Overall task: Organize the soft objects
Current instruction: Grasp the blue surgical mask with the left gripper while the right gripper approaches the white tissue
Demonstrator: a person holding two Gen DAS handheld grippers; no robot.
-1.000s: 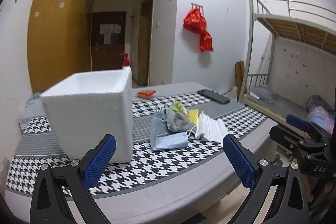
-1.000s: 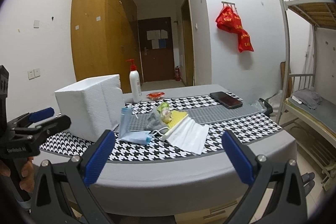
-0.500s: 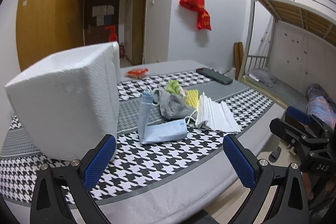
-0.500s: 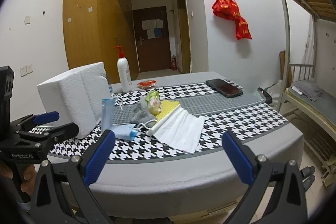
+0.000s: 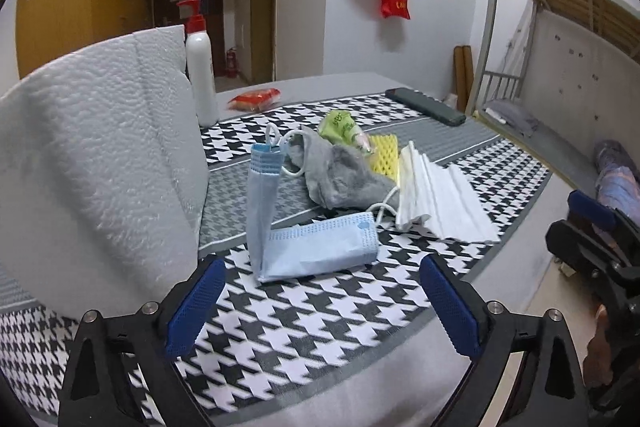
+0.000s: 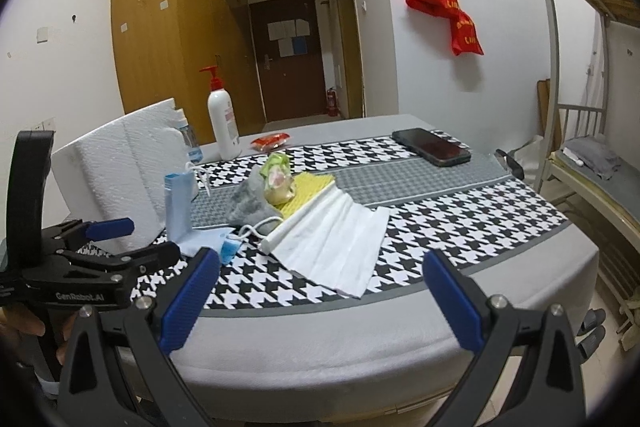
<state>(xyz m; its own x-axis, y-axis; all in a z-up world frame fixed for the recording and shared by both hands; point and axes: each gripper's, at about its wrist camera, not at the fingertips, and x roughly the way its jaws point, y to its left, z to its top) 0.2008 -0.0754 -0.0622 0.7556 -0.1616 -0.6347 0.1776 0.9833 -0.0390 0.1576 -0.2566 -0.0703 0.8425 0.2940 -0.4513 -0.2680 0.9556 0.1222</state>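
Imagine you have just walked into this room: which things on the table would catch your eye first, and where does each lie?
The big white foam box looms at the table's left. Beside it sits a heap of soft things: a blue face mask folded with one end standing up, a grey cloth behind it, and a white pleated mask nearest the front edge. Both grippers, left and right, are open and empty.

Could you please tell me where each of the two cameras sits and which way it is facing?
Left wrist: on the left gripper, low over the table edge, facing the blue mask beside the foam box; the right gripper shows at right.
Right wrist: on the right gripper, further back, facing the white mask; the left gripper shows at left.
Shared: both masks, pump bottle.
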